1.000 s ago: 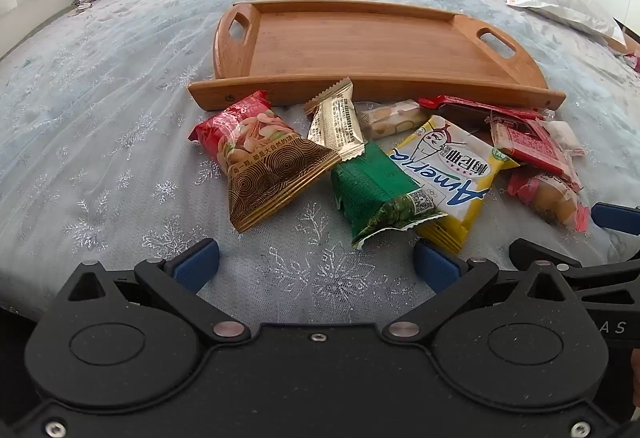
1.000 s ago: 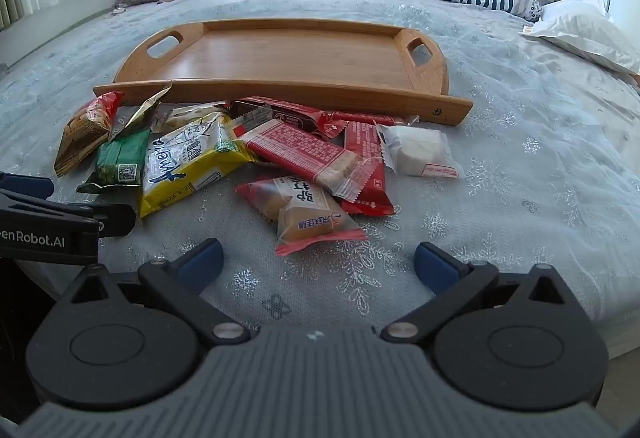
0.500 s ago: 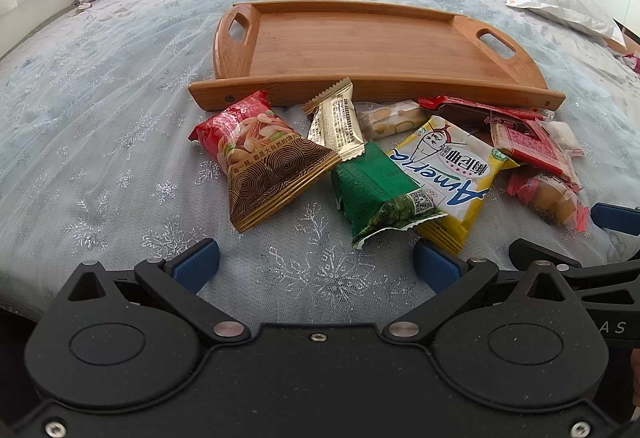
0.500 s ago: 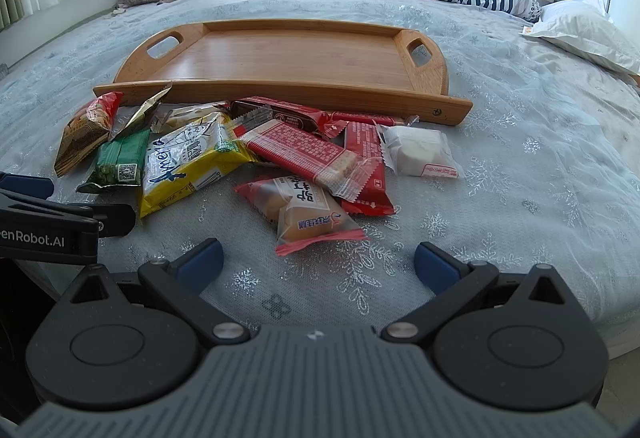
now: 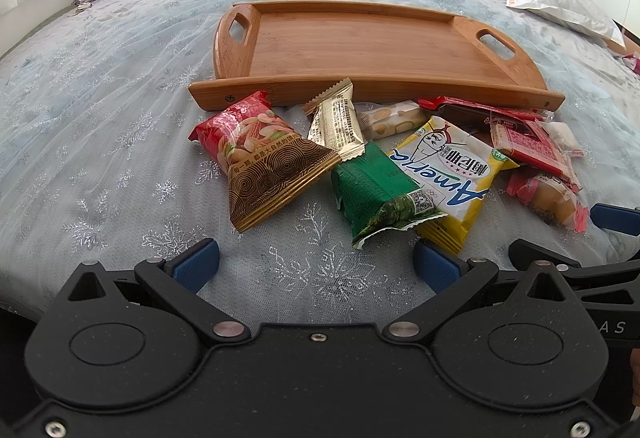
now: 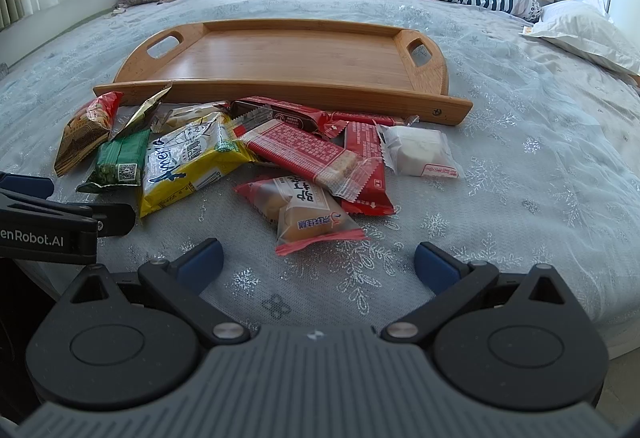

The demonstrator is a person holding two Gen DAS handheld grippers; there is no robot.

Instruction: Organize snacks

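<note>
Soft bedding (image 5: 100, 118) with a snowflake-patterned cover forms the work surface, and this is the first hazard: it yields under load, so a descending fingertip may sink and pinch fabric together with a wrapper. At the centre of both frames lies the wooden tray (image 6: 280, 84), its floor bare; none of the snacks is in it yet. All packets lie in a loose pile just in front of the tray's near rim. In the left wrist view, the red-and-brown nut bag (image 5: 260, 158) sits at left centre, with the gold packet (image 5: 336, 126) overlapping its upper corner, the green packet (image 5: 380, 194) below that, and the yellow packet (image 5: 448, 174) partly under the green one. In the right wrist view, the orange-red cake packet (image 6: 308, 214) lies nearest the camera, with the long red bar (image 6: 304, 150) resting across its upper end and the white packet (image 6: 420, 154) at right centre. The left gripper (image 5: 316, 266) and the right gripper (image 6: 318, 262) are both spread wide and hold nothing. Because the packets overlap, closing on one is likely to drag or lift a neighbour (the glossy film also looks slippery). The two tools sit close together at the lower frame edges, so simultaneous reaches toward the pile's middle risk a collision.
</note>
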